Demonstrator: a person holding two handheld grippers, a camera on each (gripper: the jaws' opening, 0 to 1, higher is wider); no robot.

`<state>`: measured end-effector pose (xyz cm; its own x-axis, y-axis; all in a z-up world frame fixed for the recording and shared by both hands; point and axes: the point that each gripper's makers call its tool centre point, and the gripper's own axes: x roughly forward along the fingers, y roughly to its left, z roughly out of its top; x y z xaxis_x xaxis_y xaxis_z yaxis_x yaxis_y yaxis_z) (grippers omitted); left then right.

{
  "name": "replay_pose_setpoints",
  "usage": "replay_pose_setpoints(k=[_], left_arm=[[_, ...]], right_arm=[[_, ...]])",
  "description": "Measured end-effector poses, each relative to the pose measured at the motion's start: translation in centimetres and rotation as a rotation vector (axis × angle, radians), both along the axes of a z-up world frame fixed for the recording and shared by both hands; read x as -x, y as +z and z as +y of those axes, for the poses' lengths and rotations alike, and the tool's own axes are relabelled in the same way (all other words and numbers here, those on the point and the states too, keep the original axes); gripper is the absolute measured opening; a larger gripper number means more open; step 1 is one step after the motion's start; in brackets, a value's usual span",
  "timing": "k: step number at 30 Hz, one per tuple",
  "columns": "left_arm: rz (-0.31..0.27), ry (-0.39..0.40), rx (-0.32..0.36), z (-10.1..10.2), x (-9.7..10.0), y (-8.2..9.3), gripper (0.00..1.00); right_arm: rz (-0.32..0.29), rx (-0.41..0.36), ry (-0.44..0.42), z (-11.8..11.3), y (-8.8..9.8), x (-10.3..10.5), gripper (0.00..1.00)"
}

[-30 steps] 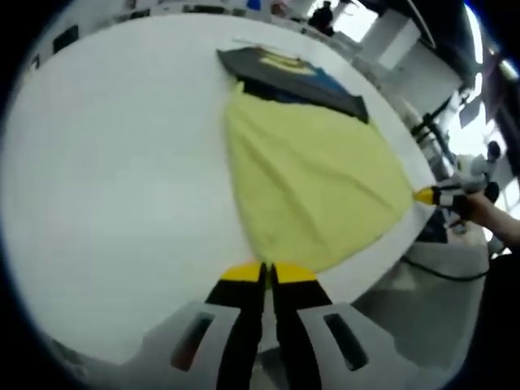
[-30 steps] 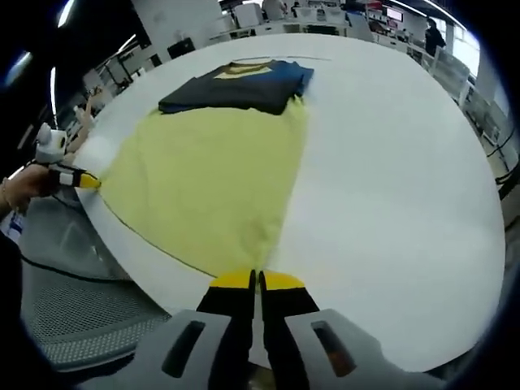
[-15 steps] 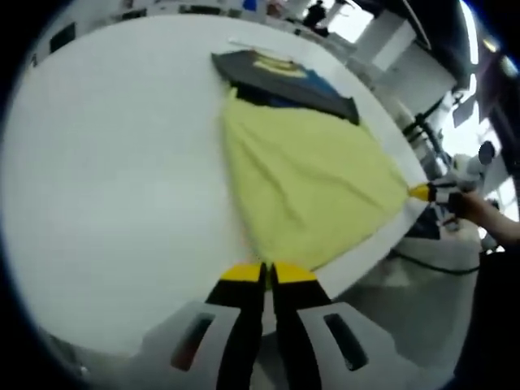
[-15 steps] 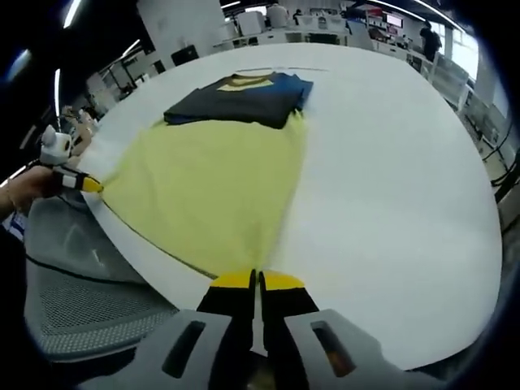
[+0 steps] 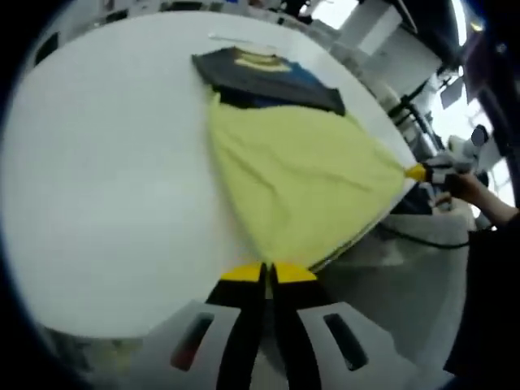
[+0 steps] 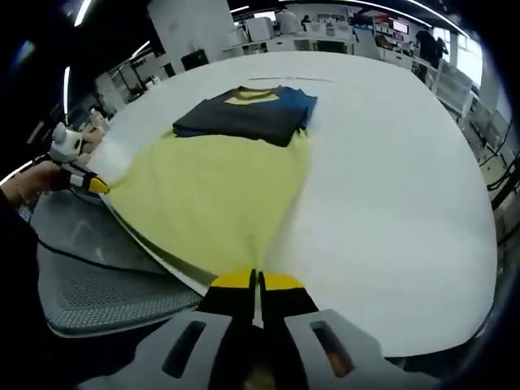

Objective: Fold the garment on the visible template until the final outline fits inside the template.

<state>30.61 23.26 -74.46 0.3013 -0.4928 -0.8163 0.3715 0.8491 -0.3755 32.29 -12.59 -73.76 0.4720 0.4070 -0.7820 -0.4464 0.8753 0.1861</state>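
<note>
A yellow garment [image 5: 301, 183] lies stretched flat on the white table [image 5: 106, 162], its near edge at the table's rim. My left gripper [image 5: 264, 270] is shut on one near corner. My right gripper [image 6: 256, 280] is shut on the other near corner of the yellow garment [image 6: 215, 191]. In the left gripper view the right gripper [image 5: 416, 172] shows at the right, held by a hand. In the right gripper view the left gripper [image 6: 97, 185] shows at the left. The cloth is taut between the two.
A folded dark blue and grey garment stack [image 5: 264, 77] lies touching the yellow garment's far end, also the dark stack [image 6: 244, 114]. A mesh office chair [image 6: 106, 284] and a cable [image 5: 418, 241] sit below the table's edge. Desks stand in the background.
Both grippers have drawn back toward the table's near edge with the corners held, pulling the yellow garment along. The folded dark stack has stayed in place.
</note>
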Motion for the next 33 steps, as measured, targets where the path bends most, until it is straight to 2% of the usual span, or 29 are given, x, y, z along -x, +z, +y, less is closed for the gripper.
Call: replay_pose_setpoints(k=[20, 33], left_arm=[[-0.026, 0.05, 0.032, 0.5, 1.8, 1.9, 0.0], [-0.041, 0.033, 0.037, 0.2, 3.4, 2.8, 0.0]], right_arm=[[-0.016, -0.018, 0.038, 0.2, 1.7, 2.2, 0.02], [-0.036, -0.03, 0.036, -0.1, 2.9, 4.0, 0.02]])
